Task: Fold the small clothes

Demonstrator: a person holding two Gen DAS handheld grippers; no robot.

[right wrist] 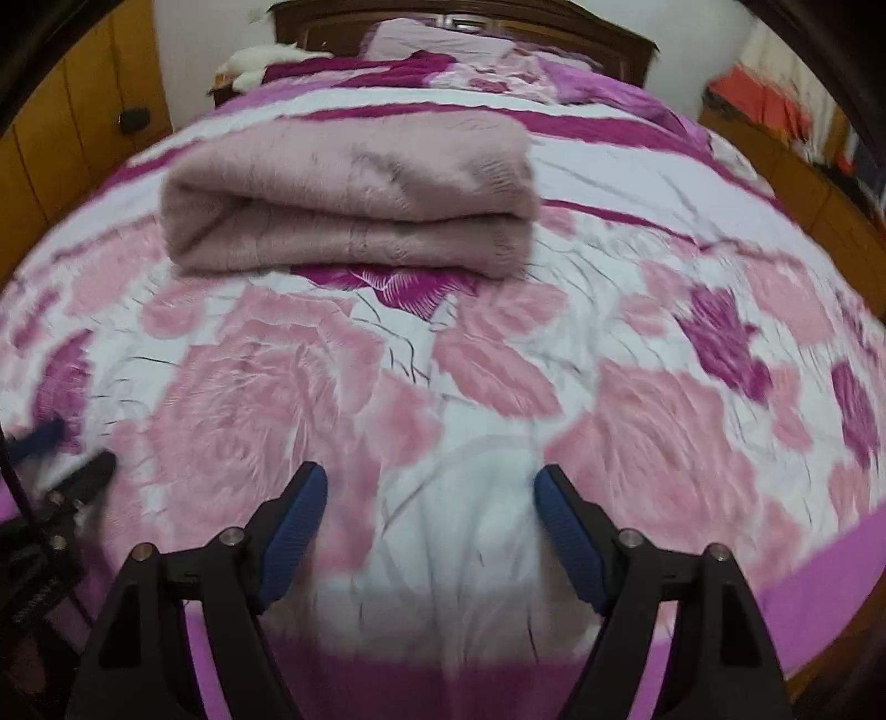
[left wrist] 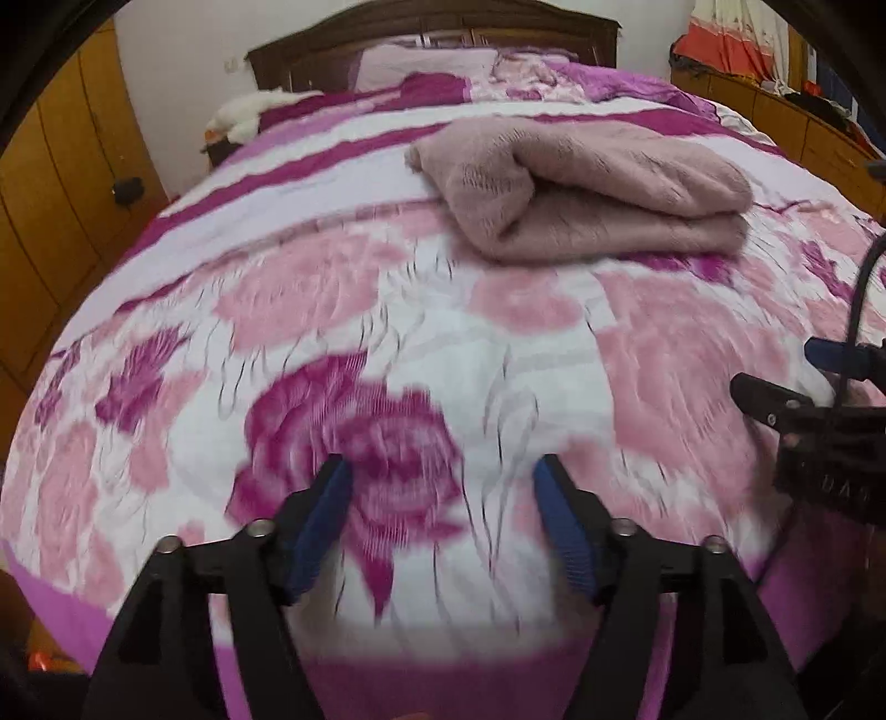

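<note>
A fuzzy dusty-pink garment lies folded in a thick bundle on the floral bedspread, toward the head of the bed. It also shows in the right wrist view, folded in layers. My left gripper is open and empty, above the bedspread near the foot edge, well short of the garment. My right gripper is open and empty, also near the foot edge. The right gripper shows at the right edge of the left wrist view; the left gripper shows at the left edge of the right wrist view.
A dark wooden headboard and pillows are at the far end. A white plush toy lies at the far left corner. Wooden cabinets stand left; a wooden dresser with clothes stands right.
</note>
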